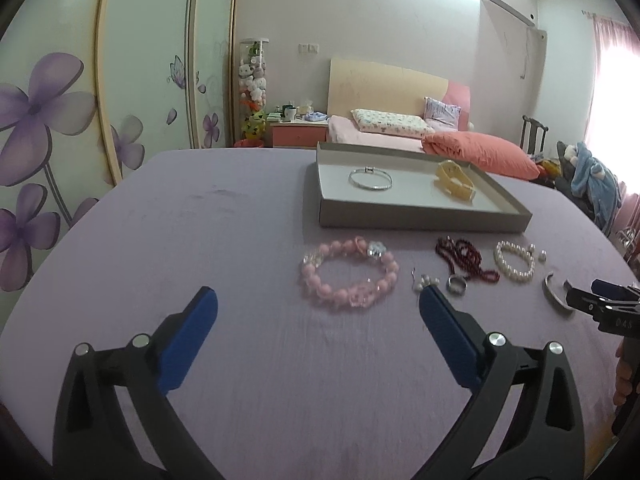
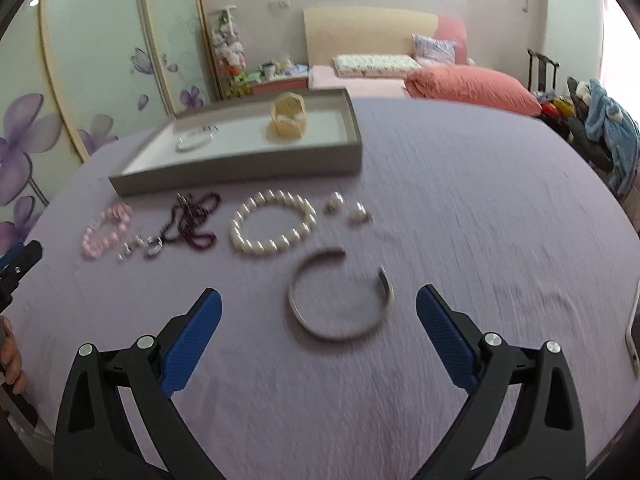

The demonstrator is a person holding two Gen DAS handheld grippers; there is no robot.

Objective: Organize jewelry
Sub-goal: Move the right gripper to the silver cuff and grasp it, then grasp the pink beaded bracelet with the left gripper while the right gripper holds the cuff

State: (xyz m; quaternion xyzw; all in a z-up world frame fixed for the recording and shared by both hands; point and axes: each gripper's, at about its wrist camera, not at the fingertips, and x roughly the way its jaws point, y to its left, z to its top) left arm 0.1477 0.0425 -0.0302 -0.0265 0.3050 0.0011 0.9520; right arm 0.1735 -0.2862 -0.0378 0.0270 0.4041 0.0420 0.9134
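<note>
Jewelry lies in a row on the purple cloth before a shallow grey tray (image 1: 424,218) (image 2: 248,170). The tray holds a thin silver bangle (image 1: 370,179) (image 2: 197,137) and a cream watch (image 1: 456,180) (image 2: 289,120). A pink bead bracelet (image 1: 350,276) (image 2: 105,230) sits just beyond my left gripper (image 1: 318,300), which is open and empty. To its right lie small earrings (image 1: 424,280), a ring (image 1: 457,284), a dark red bead strand (image 1: 466,258) (image 2: 196,222) and a pearl bracelet (image 1: 515,266) (image 2: 274,224). A silver cuff (image 2: 340,300) (image 1: 556,296) rests between the tips of my open right gripper (image 2: 318,300), untouched.
Two pearl studs (image 2: 346,208) lie right of the pearl bracelet. A bed with a coral pillow (image 1: 480,150) stands behind the table, a wardrobe with purple flowers (image 1: 44,120) at left, a chair with clothes (image 1: 592,184) at right. A hand (image 2: 10,364) shows at the left edge.
</note>
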